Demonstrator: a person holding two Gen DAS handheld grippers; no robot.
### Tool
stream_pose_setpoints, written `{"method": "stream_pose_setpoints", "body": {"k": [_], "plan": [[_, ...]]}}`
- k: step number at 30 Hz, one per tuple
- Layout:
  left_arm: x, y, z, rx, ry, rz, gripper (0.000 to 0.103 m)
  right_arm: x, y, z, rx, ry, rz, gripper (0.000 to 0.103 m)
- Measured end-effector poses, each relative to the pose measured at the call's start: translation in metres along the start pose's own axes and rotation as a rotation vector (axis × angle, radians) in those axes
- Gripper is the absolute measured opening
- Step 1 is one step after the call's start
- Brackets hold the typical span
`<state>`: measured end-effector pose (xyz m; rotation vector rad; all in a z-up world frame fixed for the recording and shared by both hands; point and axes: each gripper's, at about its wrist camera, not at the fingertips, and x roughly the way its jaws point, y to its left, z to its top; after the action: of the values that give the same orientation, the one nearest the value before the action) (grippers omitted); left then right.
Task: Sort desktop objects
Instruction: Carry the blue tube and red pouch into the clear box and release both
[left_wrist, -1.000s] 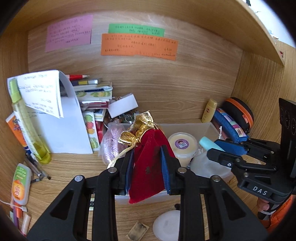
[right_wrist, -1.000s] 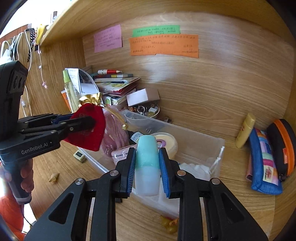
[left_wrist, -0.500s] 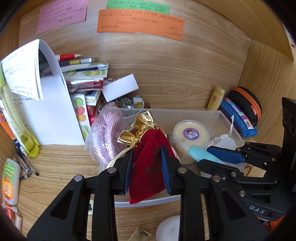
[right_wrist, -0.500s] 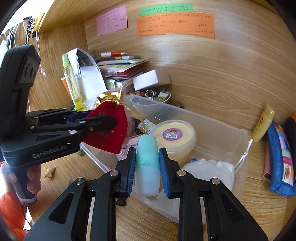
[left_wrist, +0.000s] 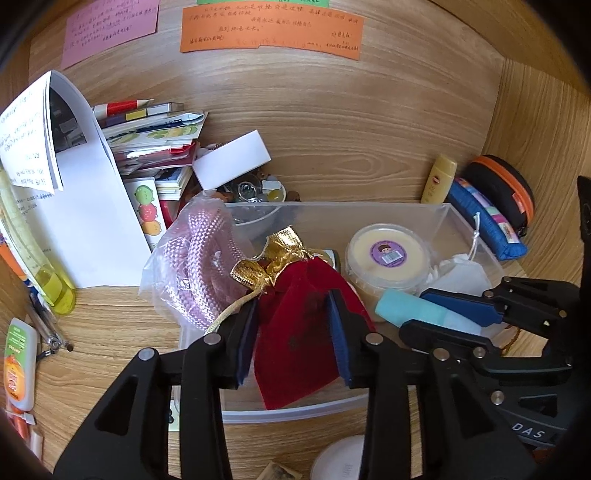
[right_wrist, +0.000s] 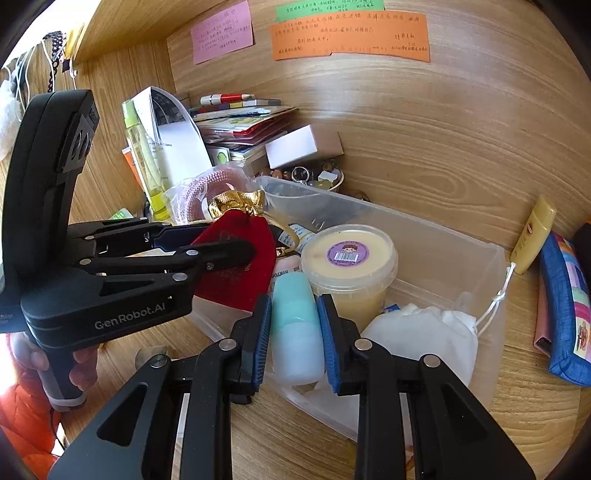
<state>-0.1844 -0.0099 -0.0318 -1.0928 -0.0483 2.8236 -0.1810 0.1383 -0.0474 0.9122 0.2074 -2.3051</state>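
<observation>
**Over the bin: left jaws loosening on the pouch**

Over the clear bin (left_wrist: 454, 218), both held items have come down since a second ago. The red pouch (left_wrist: 306, 332) with its gold neck hangs between the left gripper (left_wrist: 293, 334) fingers, low over the bin's near-left corner. Its bottom tip dips past the front rim in the left wrist view. Those jaws have just been opening: they stand wider apart than in the earlier frames, with the pouch between them. Cloth appears to meet both pads, but whether the pads press it cannot be told. Judged as the start of a release; the pouch has not dropped yet.

The right gripper (right_wrist: 293, 326) pinches the teal bottle (right_wrist: 295, 325) squarely between its blue pads, no change in that grip. The bottle sits just above the bin's near wall, beside the lidded tub (right_wrist: 349, 254) and a white cloth bag (right_wrist: 424, 332) already inside.

Meaning for the task: both items look set for the bin, pouch first, bottle next. Likely risk: the pouch may snag on the rim or land on the pink rope bag (left_wrist: 199, 266) leaning over the bin's left edge.

Outside the bin, unsorted: yellow tube (right_wrist: 533, 234), blue case (right_wrist: 565, 306), book stack (left_wrist: 155, 147).
</observation>
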Motion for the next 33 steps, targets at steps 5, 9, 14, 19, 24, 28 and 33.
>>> {"method": "stream_pose_setpoints", "body": {"k": [5, 9, 14, 19, 24, 28, 33], "plan": [[-0.002, 0.0, 0.0, 0.001, -0.006, 0.029, 0.042, 0.002, 0.001, 0.0, -0.008, 0.009, -0.015, 0.025], [-0.007, 0.0, 0.002, -0.001, -0.014, 0.04, 0.043, 0.0, 0.0, 0.0, -0.007, -0.001, -0.03, 0.042], [-0.019, 0.001, 0.004, -0.004, -0.031, 0.035, 0.053, -0.005, 0.001, 0.001, -0.01, -0.028, -0.041, 0.049], [-0.038, -0.003, 0.007, 0.028, -0.091, 0.086, 0.077, -0.011, 0.002, 0.003, -0.009, -0.044, -0.06, 0.066], [-0.054, -0.001, 0.009, 0.034, -0.121, 0.102, 0.078, -0.027, 0.001, 0.006, -0.001, -0.077, -0.081, 0.076], [-0.065, 0.001, 0.006, 0.024, -0.142, 0.102, 0.084, -0.041, 0.002, 0.005, 0.006, -0.103, -0.111, 0.083], [-0.078, 0.001, 0.0, 0.028, -0.155, 0.102, 0.086, -0.057, 0.009, 0.002, -0.003, -0.116, -0.141, 0.083]]}}
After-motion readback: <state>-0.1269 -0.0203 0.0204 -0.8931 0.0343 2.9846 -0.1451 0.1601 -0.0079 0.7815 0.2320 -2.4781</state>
